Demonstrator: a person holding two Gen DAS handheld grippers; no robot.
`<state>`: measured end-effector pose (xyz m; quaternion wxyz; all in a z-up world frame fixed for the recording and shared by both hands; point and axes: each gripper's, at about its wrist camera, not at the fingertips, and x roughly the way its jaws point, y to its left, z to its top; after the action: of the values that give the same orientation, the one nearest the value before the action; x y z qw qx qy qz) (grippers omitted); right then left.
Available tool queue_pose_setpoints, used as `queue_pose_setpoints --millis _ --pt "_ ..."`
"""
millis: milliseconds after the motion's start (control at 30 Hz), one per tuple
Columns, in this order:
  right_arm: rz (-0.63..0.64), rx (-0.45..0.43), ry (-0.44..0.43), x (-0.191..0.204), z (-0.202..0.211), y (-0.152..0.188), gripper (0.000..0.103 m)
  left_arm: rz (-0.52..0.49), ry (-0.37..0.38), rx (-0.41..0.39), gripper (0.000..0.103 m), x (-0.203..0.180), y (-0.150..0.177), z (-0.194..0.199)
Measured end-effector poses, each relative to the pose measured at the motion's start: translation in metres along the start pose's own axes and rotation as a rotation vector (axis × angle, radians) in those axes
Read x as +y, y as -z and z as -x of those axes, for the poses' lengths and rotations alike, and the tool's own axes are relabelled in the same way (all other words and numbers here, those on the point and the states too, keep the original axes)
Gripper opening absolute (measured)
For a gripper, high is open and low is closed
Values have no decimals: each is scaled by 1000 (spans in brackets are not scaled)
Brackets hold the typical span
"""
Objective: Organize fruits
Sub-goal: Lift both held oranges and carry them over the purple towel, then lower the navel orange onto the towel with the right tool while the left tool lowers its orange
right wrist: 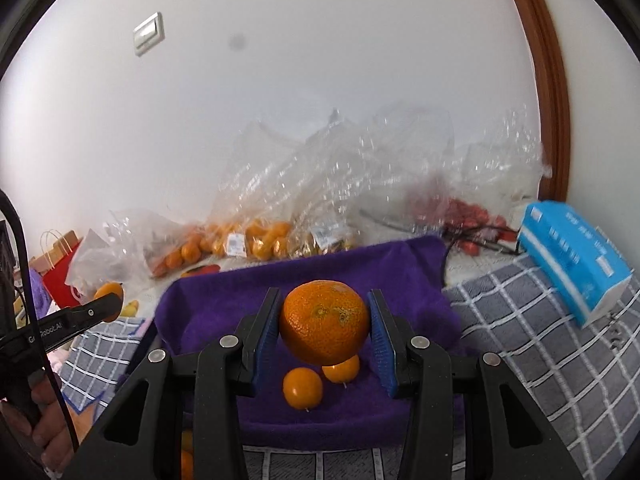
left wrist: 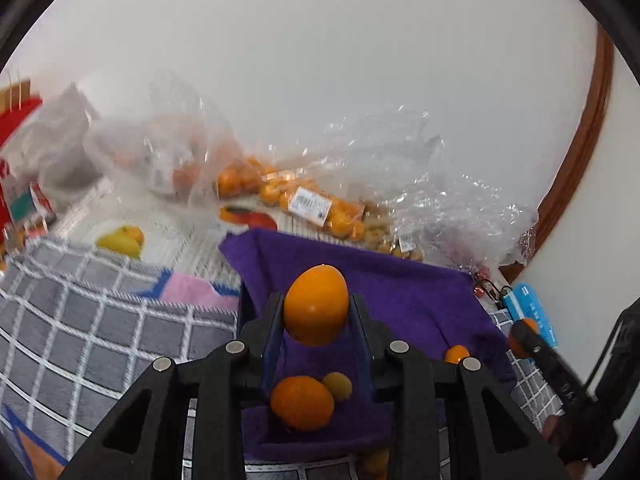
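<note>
A: Two fruits in the air w/ us right now. Left gripper (left wrist: 316, 312) is clamped on a smooth oval orange fruit (left wrist: 316, 305); right gripper (right wrist: 323, 326) is clamped on a bigger, pebbly mandarin (right wrist: 324, 322). Both hang over the purple cloth (left wrist: 400, 300).

B: Agreed, pads pressing on both, no gap we can see. What's down on the cloth already?

A: Left wrist view: one round orange fruit (left wrist: 302, 402) w/ a small yellowish fruit (left wrist: 337, 386) touching it, near edge of cloth, plus a small orange one (left wrist: 456, 354) off to the right. Right wrist view shows two small ones under the mandarin; can't match them one-for-one across views.

B: So only a few sorted. And what's left?

A: Plenty, we'd judge. Far side by the wall: clear plastic bags (right wrist: 320, 184), a labelled bag of small oranges (left wrist: 296, 200), red fruit (right wrist: 468, 216) far right under plastic, looks like small tomatoes or similar, too blurred to say. Yellow fruit (left wrist: 122, 240) and a red-orange one (left wrist: 248, 216) lie loose on the pale mat, far left of the cloth.

B: Stage, then?

A: Early, approx. Two carried pieces not yet set down; bags barely emptied. Blue tissue pack (right wrist: 572, 260) on the grey check blanket (left wrist: 100, 320) at right isn't our concern.
</note>
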<state>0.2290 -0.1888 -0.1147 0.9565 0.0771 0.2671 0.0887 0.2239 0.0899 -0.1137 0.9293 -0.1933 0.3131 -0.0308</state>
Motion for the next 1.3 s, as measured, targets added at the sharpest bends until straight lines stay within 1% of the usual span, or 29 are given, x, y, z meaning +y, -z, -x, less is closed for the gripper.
queue_pose_setpoints --millis 67,100,233,333,467,600,767,967,1300 --pt "6 8 10 -2 -4 3 43 13 12 -12 31 4 2 -3" --pt "7 7 11 -3 -3 4 43 9 -6 -16 31 4 3 -5" --pt "-2 -4 27 -12 -2 4 43 14 -2 6 30 5 8 -14" --pt "-10 4 38 -16 -5 4 43 7 3 16 30 3 11 -17" --pt "13 22 54 -15 -9 8 43 -14 -1 15 30 -2 13 -18" --pt "4 53 22 -14 -14 11 43 -13 12 27 31 -2 15 -20" --pt "13 83 27 -11 -21 17 43 -11 24 44 31 -2 16 -22" --pt "43 106 31 -5 -26 21 43 -17 20 65 31 -4 18 -28" --pt "49 130 31 -6 -33 25 43 -18 23 100 31 -4 22 -36"
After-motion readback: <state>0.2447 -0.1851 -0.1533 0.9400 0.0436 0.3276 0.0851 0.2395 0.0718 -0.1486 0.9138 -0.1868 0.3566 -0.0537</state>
